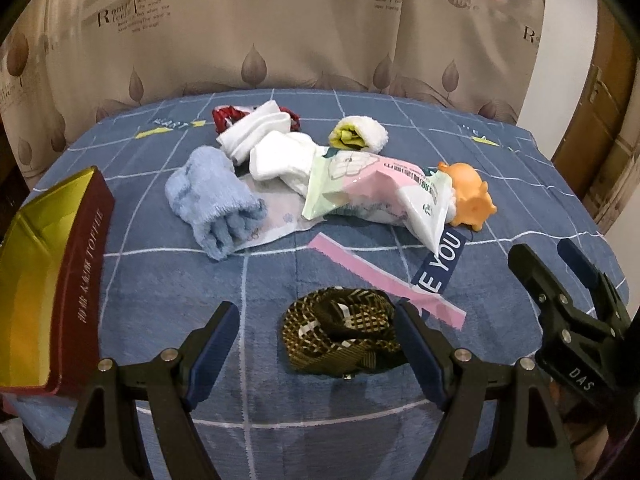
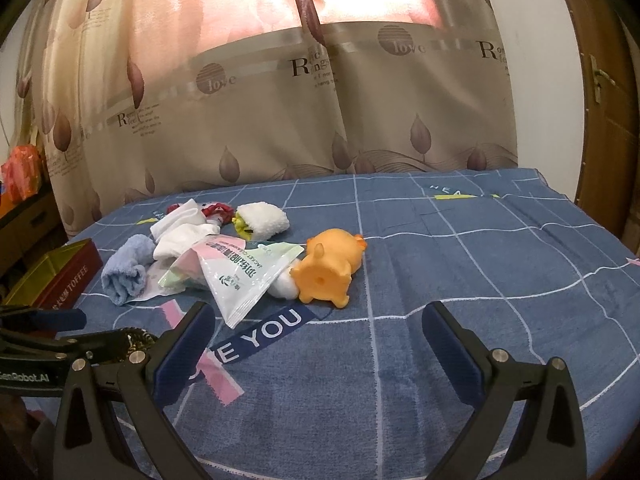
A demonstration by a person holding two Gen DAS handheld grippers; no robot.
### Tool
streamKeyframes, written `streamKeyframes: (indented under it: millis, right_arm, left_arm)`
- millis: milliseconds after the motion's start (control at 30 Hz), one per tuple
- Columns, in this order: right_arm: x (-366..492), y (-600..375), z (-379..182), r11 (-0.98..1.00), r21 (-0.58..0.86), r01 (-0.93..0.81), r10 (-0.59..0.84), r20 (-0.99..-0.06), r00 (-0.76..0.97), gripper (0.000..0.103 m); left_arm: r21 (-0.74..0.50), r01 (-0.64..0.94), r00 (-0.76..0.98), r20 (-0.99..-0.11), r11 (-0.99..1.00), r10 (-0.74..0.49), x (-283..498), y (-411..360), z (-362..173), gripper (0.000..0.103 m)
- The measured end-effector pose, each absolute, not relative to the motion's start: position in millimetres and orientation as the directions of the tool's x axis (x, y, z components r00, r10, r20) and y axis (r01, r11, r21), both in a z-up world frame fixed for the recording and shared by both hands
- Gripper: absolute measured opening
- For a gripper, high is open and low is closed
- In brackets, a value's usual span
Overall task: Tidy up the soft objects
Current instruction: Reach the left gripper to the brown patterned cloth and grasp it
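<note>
A coiled brown checked belt (image 1: 340,330) lies on the blue blanket between the fingers of my open left gripper (image 1: 316,320). Farther off lie a light blue towel (image 1: 214,204), white socks (image 1: 276,148), a red item (image 1: 226,116), a white and yellow roll (image 1: 360,134), plastic wipe packets (image 1: 360,188) and an orange rubber pig (image 1: 470,196). My right gripper (image 2: 320,320) is open and empty over the blanket, short of the pig (image 2: 328,270) and the packets (image 2: 240,276). It also shows in the left wrist view (image 1: 556,260).
A dark red toffee box (image 1: 52,280) with a gold inside stands open at the left; it also shows in the right wrist view (image 2: 60,276). A beige curtain (image 2: 320,112) hangs behind the bed. A wooden door (image 2: 600,92) is at the right.
</note>
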State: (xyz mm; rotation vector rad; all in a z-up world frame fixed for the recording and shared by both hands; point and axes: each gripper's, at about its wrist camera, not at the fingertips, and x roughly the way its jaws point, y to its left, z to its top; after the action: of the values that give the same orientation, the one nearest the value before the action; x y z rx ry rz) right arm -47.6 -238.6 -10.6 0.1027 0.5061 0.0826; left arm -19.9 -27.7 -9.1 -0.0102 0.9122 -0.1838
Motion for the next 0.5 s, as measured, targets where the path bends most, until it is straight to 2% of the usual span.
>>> streamKeyframes:
  millis: [500]
  right_arm:
    - [-45,-241,-15,0.986,0.155,-0.060,0.130,-0.488,0.863,0.103]
  left_arm:
    - [-0.132,0.128,0.527,-0.831,0.983,-0.180,-7,-33,-28,0.082]
